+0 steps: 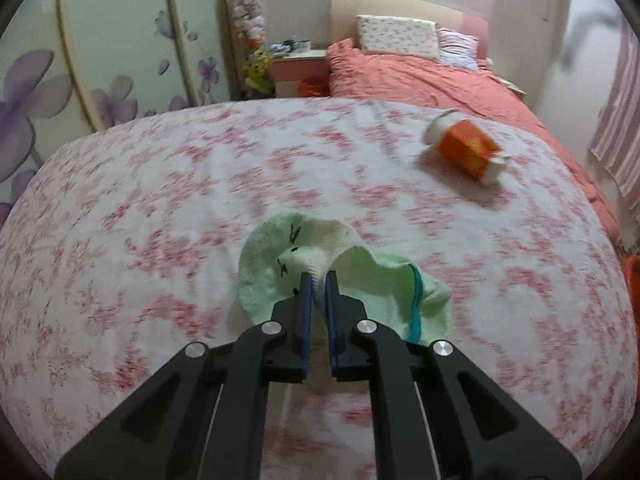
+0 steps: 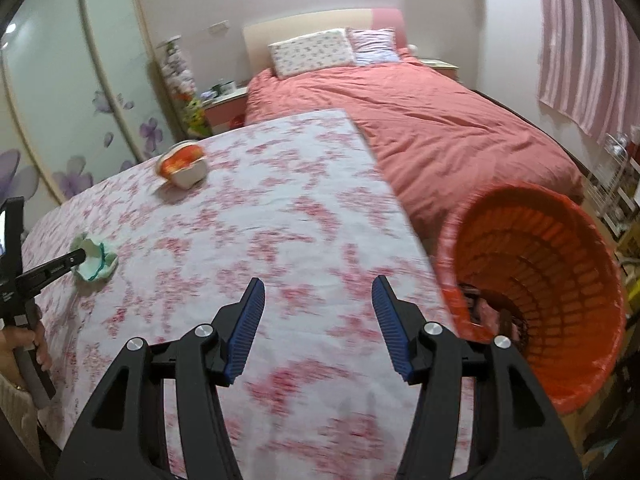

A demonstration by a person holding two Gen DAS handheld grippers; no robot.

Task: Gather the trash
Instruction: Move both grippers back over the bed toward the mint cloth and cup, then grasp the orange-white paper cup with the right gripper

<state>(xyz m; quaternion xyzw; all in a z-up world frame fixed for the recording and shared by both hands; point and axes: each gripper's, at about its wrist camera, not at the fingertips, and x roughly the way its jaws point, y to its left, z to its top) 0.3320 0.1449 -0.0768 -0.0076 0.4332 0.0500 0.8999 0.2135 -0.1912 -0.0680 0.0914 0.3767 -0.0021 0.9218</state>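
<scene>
While my left tool (image 1: 319,276) pinches the green sock (image 1: 280,256) for binning, right tool (image 2: 318,286) gapes empty w/ orange basket (image 2: 592,280) beside it.

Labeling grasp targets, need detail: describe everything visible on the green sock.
The green sock is pale mint knit fabric with a whiter patch, small black stitched marks and a teal stripe. It is limp and crumpled, bunched on the floral-print tablecloth. The left claw is shut on a fold near its middle. The right wrist view shows it near the table's left side, apart from the orange cup.
</scene>
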